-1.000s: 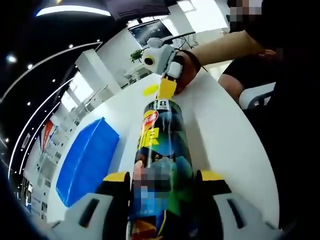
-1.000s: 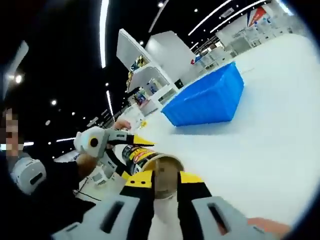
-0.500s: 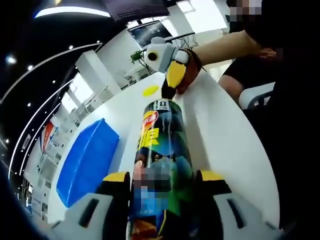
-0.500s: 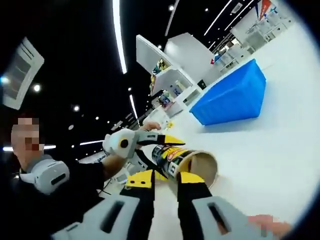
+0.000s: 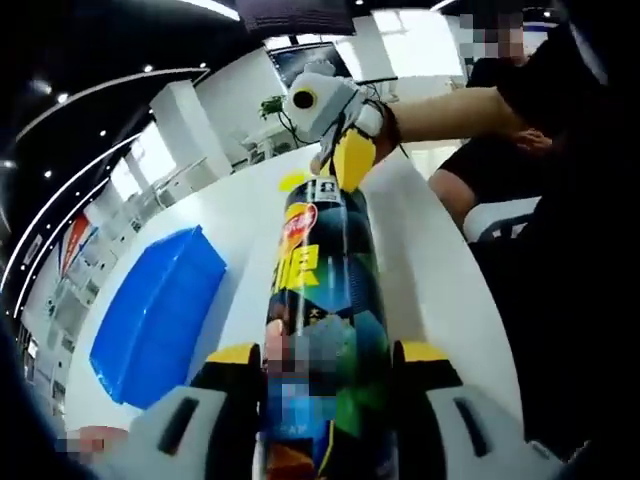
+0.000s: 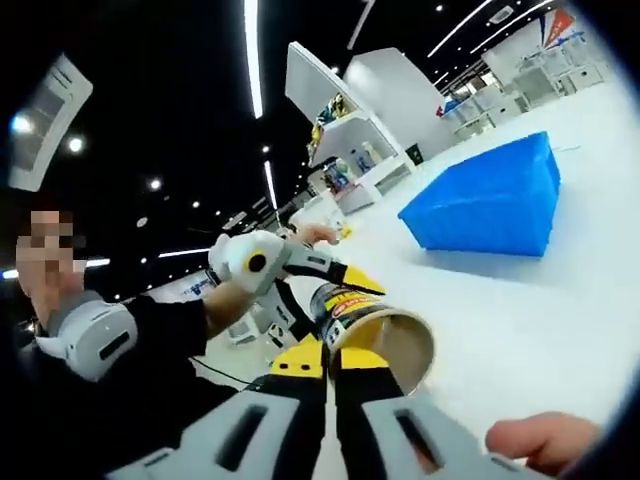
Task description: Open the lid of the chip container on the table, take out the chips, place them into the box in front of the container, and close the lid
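The white table [image 5: 440, 270] runs under everything. On it sits the blue box [image 5: 150, 315], off to the side of the can in the left gripper view; in the right gripper view the box [image 6: 490, 205] lies well beyond the can's mouth.

The can [image 5: 322, 320] is a tall tube printed dark green and black with yellow lettering and a red logo near its far end. A mosaic patch blurs part of its label. The left gripper [image 5: 325, 400] clamps it between both yellow-tipped jaws, near its lower end. In the right gripper view the can [image 6: 375, 325] shows its open mouth, with a pale cardboard inside; I cannot make out any chips in it.

The right gripper [image 6: 330, 375] has its 2 jaws nearly together, just beside the can's rim; whether they pinch anything I cannot tell. In the left gripper view its yellow tip [image 5: 352, 158] sits at the can's far end.
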### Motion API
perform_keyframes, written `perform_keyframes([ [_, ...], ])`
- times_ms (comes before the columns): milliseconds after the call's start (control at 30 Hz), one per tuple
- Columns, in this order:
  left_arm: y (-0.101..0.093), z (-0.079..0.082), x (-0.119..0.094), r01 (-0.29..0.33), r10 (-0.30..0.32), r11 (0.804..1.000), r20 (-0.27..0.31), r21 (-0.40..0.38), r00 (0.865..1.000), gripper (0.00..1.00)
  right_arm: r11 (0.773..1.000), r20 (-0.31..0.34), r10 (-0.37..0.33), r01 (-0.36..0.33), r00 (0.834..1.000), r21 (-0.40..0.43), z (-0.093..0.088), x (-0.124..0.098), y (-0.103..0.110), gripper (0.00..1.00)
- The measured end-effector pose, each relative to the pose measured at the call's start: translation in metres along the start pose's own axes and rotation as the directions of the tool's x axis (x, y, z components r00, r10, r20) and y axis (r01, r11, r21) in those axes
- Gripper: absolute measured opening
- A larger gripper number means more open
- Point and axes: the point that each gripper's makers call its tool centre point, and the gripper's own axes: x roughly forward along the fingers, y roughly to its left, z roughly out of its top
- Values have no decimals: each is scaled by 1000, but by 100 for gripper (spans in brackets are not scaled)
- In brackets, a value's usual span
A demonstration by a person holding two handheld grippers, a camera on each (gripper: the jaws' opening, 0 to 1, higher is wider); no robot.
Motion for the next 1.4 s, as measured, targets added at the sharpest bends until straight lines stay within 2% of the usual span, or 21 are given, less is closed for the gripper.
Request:
perform_keyframes([
  [67, 1, 0, -2, 0, 0, 1000, -23, -7, 1000, 53, 1000, -5, -5, 5, 1000, -6, 8, 3, 6, 0],
  [133, 5, 3, -5, -21, 21, 1000, -10, -12, 1000, 52, 1000, -5, -3, 3, 1000, 5, 24, 4, 12, 0],
  [233, 12, 16, -9, -52, 60, 996, 97, -79, 993, 52, 999, -53, -42, 43, 998, 9, 45, 7, 21, 0],
  [267, 14, 19, -10, -55, 68, 993, 127, -102, 990, 52, 996, -93, -84, 83, 992, -9, 54, 9, 22, 0],
  [333, 19, 26, -14, -61, 95, 986, 216, -158, 972, 52, 990, -152, -136, 139, 979, 8, 67, 17, 31, 0],
  [400, 22, 33, -19, -46, 112, 975, 306, -218, 946, 52, 986, -189, -156, 165, 970, 33, 78, 26, 42, 0],
  [433, 22, 35, -21, -40, 120, 971, 338, -234, 933, 52, 978, -237, -200, 206, 951, 0, 81, 32, 46, 0],
  [500, 27, 35, -23, -62, 155, 966, 368, -252, 917, 52, 964, -274, -258, 230, 927, -131, 87, 41, 51, 0],
  [600, 31, 34, -28, -80, 190, 960, 417, -267, 889, 52, 950, -342, -306, 259, 889, -176, 91, 57, 60, 0],
  [700, 32, 34, -34, -68, 218, 951, 495, -302, 841, 52, 928, -390, -364, 291, 846, -234, 93, 72, 66, 0],
  [733, 32, 33, -35, -70, 222, 950, 501, -305, 836, 52, 924, -403, -374, 298, 835, -239, 92, 75, 68, 0],
  [833, 31, 31, -36, -69, 232, 946, 515, -316, 825, 52, 899, -449, -434, 342, 781, -274, 90, 85, 71, 0],
  [867, 31, 31, -36, -71, 236, 945, 520, -319, 821, 52, 894, -461, -445, 348, 768, -284, 90, 88, 72, 0],
  [900, 31, 31, -36, -72, 239, 945, 522, -319, 819, 52, 885, -484, -463, 357, 743, -298, 88, 90, 73, 0],
  [933, 30, 31, -35, -76, 242, 945, 524, -318, 816, 52, 882, -489, -469, 358, 736, -307, 87, 91, 74, 0],
  [967, 31, 31, -35, -77, 243, 945, 525, -319, 816, 52, 873, -503, -486, 364, 715, -326, 86, 95, 75, 0],
  [1100, 29, 30, -34, -70, 243, 943, 531, -324, 812, 52, 848, -536, -528, 379, 659, -370, 83, 106, 77, 0],
  [1267, 28, 30, -31, -66, 255, 939, 552, -339, 794, 52, 835, -548, -550, 394, 631, -384, 80, 114, 76, 1],
  [1400, 27, 31, -31, -65, 263, 936, 566, -345, 781, 53, 811, -541, -585, 422, 604, -405, 80, 114, 74, 1],
])
